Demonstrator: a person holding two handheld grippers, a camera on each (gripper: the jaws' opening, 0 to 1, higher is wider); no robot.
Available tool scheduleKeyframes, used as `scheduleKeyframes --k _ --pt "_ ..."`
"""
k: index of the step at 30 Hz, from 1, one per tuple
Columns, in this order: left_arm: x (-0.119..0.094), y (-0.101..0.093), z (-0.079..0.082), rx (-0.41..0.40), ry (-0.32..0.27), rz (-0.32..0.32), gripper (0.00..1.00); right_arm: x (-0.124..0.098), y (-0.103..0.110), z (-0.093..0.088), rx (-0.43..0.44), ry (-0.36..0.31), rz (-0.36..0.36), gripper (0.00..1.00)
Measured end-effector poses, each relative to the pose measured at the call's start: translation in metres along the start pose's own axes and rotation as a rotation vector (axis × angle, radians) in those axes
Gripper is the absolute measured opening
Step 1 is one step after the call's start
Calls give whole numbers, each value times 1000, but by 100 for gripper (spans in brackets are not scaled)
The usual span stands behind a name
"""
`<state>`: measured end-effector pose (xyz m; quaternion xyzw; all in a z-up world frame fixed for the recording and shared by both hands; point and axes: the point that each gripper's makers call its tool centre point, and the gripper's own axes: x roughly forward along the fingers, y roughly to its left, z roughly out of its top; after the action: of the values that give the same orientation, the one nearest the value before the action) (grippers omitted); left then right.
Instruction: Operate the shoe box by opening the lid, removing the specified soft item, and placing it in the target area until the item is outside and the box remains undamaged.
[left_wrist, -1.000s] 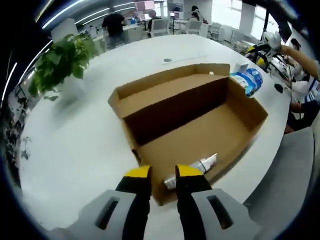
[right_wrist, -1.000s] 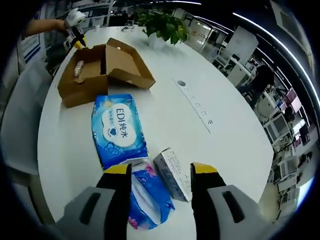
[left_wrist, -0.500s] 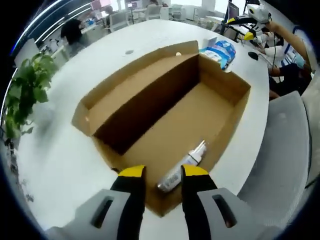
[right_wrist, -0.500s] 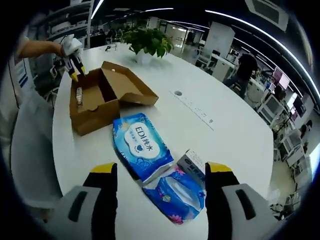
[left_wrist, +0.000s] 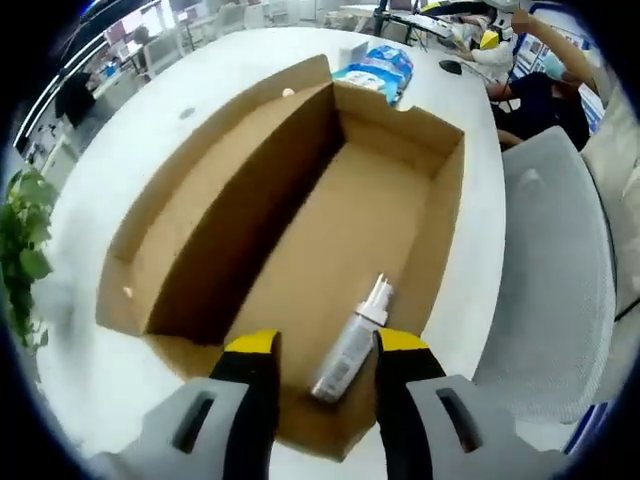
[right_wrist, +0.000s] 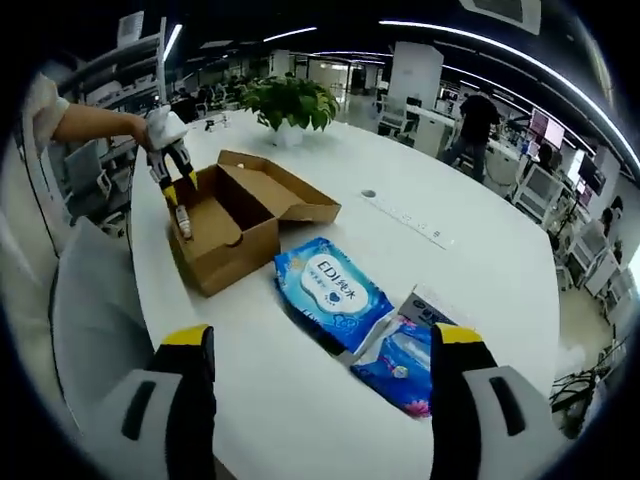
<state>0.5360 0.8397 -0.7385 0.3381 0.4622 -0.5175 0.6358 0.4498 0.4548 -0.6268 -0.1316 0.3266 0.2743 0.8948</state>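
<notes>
Shoe box of plain brown cardboard (left_wrist: 330, 230), lid folded fully back and lying flat on the round white table (left_wrist: 150, 130): we log the opening step as done, with no tear or crush visible on the walls.

Left gripper view, left to right: green potted plant (left_wrist: 22, 250) at the table edge; the open lid panel; the box interior, where a small silver-white tube with a white cap (left_wrist: 352, 342) lies on the floor near the near wall. We take this tube for the item to be removed, though we cannot confirm from here that it is soft. Our left gripper (left_wrist: 318, 352) has its yellow-tipped black jaws spread, one on each side of the tube and just above it, not pinching it. Item is in the box, so removal and placing are both left.

Right gripper view, left to right: left gripper (right_wrist: 178, 188) poised over the box (right_wrist: 240, 215); a blue wet-wipe pack (right_wrist: 330, 290); a second blue floral pack (right_wrist: 410, 365) beside a small white carton (right_wrist: 428, 308). Right gripper (right_wrist: 318, 350) hangs well apart from the box, jaws spread wide, holding nothing.

Judgement: roughly a third complete; the target area is not identifiable.
</notes>
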Motion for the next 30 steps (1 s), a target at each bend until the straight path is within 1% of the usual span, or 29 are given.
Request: scheduleKeyframes --k 2,4,7,9,13,16,20,22,25,30 --pt "2 -1 0 51 18 -23 38 -3 7 0 16 -12 3 89" --pt "4 -1 1 87 36 -39 38 -7 13 0 39 -28 0 92" --pt "7 -1 1 129 53 -63 40 -12 22 -3 60 -31 5 96" --pt "9 -1 1 151 65 -80 40 -14 26 -5 67 -30 5 96" --pt "14 -2 0 229 103 -114 42 -20 31 -9 96 -38 -7 96" --pt "18 -3 -1 256 122 -144 43 -21 32 -13 105 -33 -13 96" --pt "23 -4 -2 312 148 -179 44 -23 36 -19 122 -24 -24 96" --pt "26 -7 -5 330 165 -206 46 -24 37 -21 133 -22 -28 96" --pt "30 -8 -8 355 187 -227 46 -24 38 -24 142 -14 -34 96" --pt "34 -10 -8 377 190 -260 47 -25 36 -27 163 -8 -50 96"
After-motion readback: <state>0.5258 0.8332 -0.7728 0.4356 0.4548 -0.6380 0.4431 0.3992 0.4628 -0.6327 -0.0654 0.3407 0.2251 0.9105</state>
